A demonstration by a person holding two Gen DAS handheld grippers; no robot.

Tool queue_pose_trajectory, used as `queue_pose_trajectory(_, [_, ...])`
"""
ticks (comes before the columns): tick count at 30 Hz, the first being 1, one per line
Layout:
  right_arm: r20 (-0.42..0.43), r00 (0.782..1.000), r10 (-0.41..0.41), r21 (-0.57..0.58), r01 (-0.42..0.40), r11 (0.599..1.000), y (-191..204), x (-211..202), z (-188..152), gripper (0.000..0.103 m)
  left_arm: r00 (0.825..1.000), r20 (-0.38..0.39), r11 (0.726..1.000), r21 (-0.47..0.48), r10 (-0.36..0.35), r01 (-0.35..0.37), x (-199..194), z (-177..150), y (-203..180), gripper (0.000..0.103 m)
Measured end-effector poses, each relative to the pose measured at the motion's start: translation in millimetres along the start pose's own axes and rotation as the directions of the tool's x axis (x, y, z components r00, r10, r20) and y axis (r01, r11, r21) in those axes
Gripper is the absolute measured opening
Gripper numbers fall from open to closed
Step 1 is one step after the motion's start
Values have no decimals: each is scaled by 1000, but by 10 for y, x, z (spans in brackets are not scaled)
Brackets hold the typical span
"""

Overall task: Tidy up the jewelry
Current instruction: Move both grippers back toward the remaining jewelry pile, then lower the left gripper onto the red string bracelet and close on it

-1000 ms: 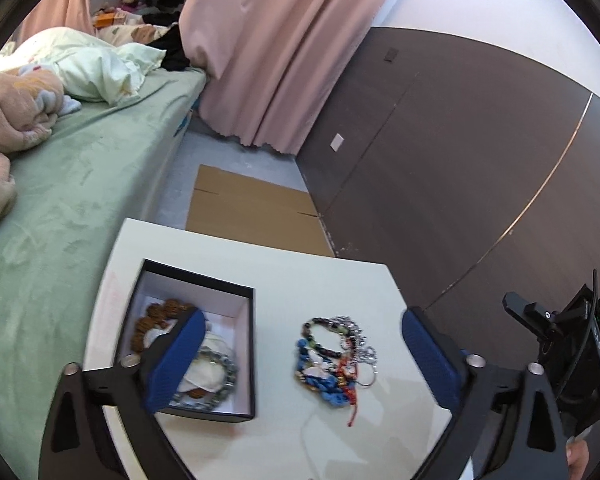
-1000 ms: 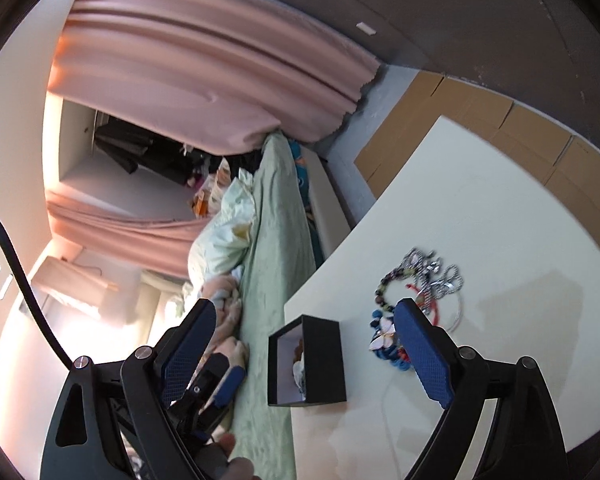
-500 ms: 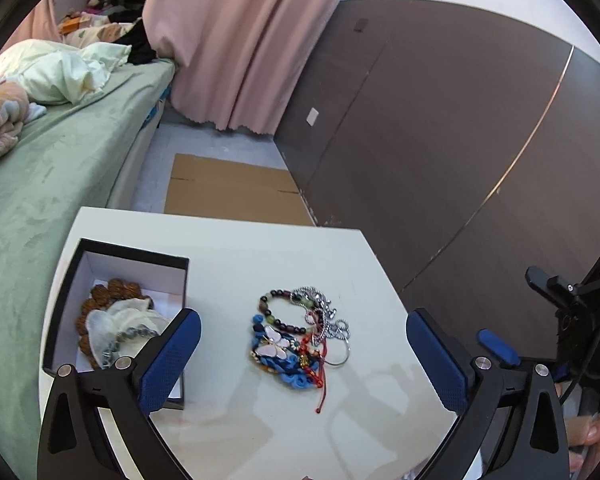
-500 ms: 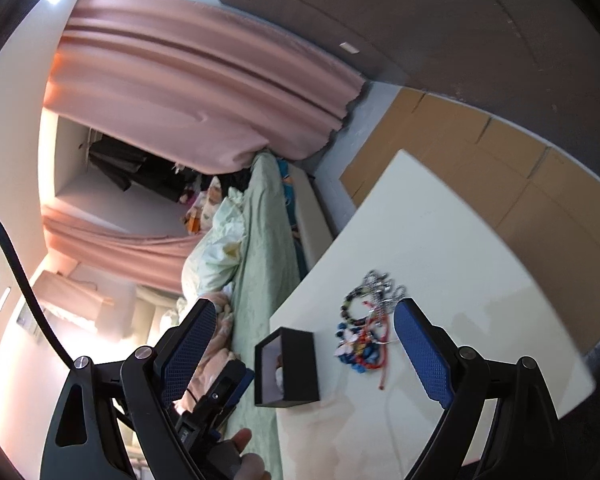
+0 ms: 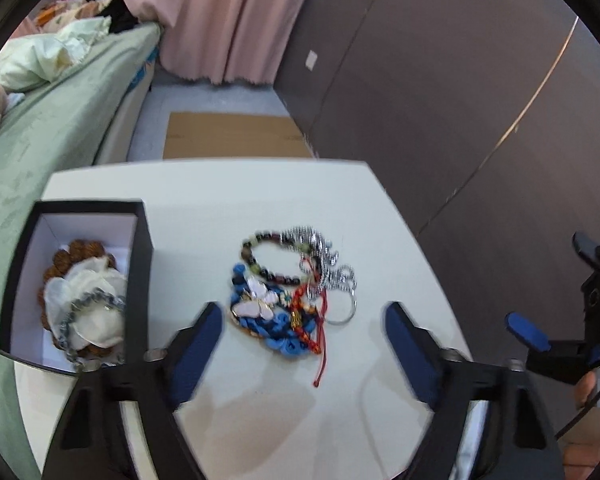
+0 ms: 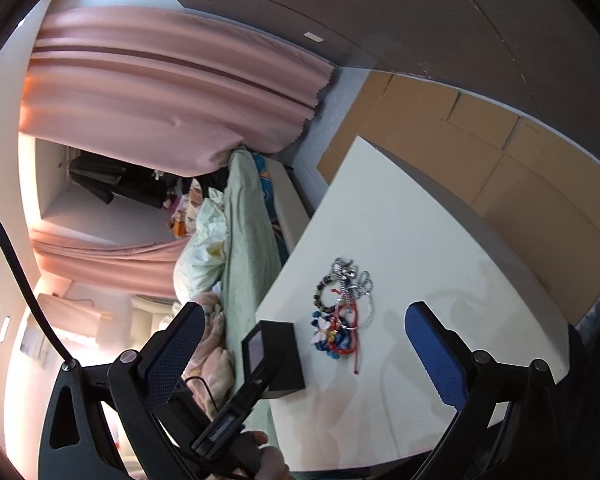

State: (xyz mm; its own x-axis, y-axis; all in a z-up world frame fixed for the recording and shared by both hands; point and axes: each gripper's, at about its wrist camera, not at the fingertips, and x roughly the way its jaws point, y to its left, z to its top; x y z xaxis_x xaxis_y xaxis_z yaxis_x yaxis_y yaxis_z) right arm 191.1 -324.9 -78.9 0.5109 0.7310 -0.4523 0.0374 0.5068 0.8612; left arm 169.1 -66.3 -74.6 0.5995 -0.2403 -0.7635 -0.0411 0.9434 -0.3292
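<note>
1. Left gripper (image 5: 300, 344), black frame with blue pads: jaws closing, nothing between them yet; they sit just short of the tangled heap of bracelets (image 5: 292, 296) (dark beads, blue cord, red string, silver chain, a pink butterfly charm, a thin metal ring), which lies loose on the white desk (image 5: 220, 200).
2. Right gripper (image 6: 304, 356), same build: jaws released and opening, nothing between them, well back from the heap.
3. Risk, snagging: the pieces overlap, so a pinch on one strand would likely drag its neighbours along. The trailing red string (image 5: 322, 344) seems the likeliest to catch.
4. Risk, slipping: round beads and fine chain may roll out of flat pads if the bite lands on an edge.
5. Risk, collision: the open black box with white lining (image 5: 140, 240) stands just left of the left jaw; a sideways sweep could knock it.
6. Box contents: brown wooden beads (image 5: 80, 250), a pale fabric pouch (image 5: 96, 300) and a grey beaded bracelet (image 5: 96, 300) already inside.
7. Hard to make out: the left view is motion-blurred, so how many pieces make up the heap, and where each ends, cannot be told. In the right view the box interior is mostly hidden by its wall.
</note>
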Motion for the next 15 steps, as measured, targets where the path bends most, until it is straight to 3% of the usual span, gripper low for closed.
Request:
queue_pose_trajectory(3, [-6, 1000, -28, 17, 28, 999, -62, 14, 15, 101, 998, -58, 1000, -11, -9, 9, 132, -17, 4, 53])
queue_pose_trajectory(6, [-7, 999, -37, 36, 37, 999, -121, 7, 27, 101, 996, -88, 999, -33, -19, 16, 213, -27, 25, 43])
queue_pose_trajectory(10, [-5, 999, -49, 37, 49, 998, -140, -3, 23, 100, 995, -102, 999, -50, -17, 12, 295, -11, 42, 41])
queue_pose_trajectory(15, [-21, 998, -67, 39, 68, 997, -163, 35, 25, 98, 990, -143, 998, -62, -12, 4, 393, -44, 47, 30])
